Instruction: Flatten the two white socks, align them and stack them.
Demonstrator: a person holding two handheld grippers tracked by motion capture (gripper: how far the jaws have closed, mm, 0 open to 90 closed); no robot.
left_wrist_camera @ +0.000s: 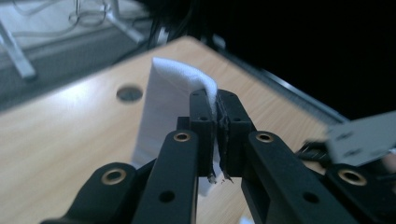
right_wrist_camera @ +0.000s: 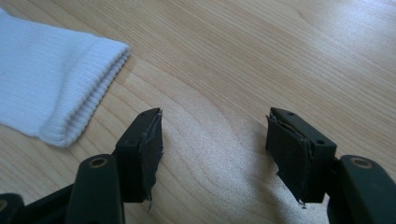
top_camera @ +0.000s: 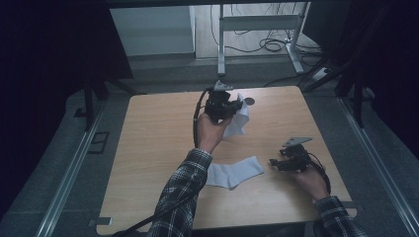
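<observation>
While the left tool (left_wrist_camera: 217,135) clamps a soft white sock (left_wrist_camera: 170,100) hanging above the woodgrain table (top_camera: 158,128), the right tool (right_wrist_camera: 215,149) stands released, beside a ribbed-cuffed second sock (right_wrist_camera: 51,88) lying flat.

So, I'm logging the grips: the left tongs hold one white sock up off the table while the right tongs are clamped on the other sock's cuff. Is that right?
Not quite. The right tongs are open over bare table, with the second sock's cuff lying beside them, as the right gripper view shows. The left tongs do hold a white sock off the table.
</observation>
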